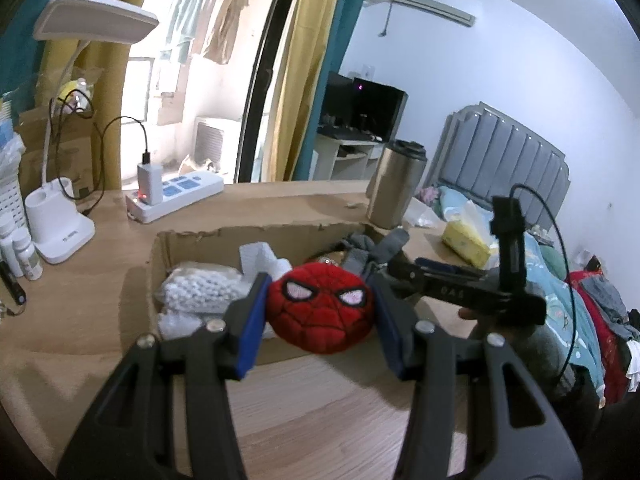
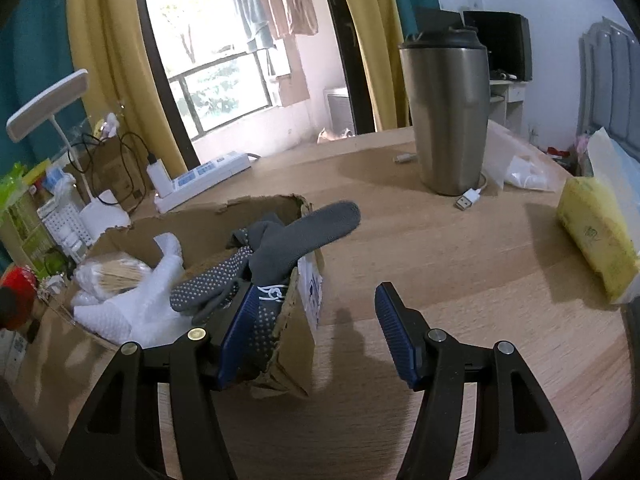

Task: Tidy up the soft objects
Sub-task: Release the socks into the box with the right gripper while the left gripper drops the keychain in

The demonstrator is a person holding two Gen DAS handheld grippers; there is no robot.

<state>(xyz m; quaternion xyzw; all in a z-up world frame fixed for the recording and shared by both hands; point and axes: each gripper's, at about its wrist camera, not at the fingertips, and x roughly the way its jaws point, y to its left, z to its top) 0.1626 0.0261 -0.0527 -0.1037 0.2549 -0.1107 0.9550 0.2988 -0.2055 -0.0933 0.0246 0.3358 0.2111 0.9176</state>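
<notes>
Desk (image 2: 400,240): tumbler (image 2: 446,120) behind box (image 1: 192,240); left claw (image 1: 320,320) grips plush (image 1: 320,308); right claw (image 2: 316,336) open, empty.

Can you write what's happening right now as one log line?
left claw: shut on red plush | right claw: open | grey sock: draped over box rim

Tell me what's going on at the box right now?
A person is sorting soft things into a torn cardboard box on the wooden table. The left gripper is shut on a red spider-mask plush, held over the box. The right gripper is open; its left finger sits against grey dotted socks draped over the box's rim, apparently just let go. A white glove and a bag of white beads already lie inside.
</notes>
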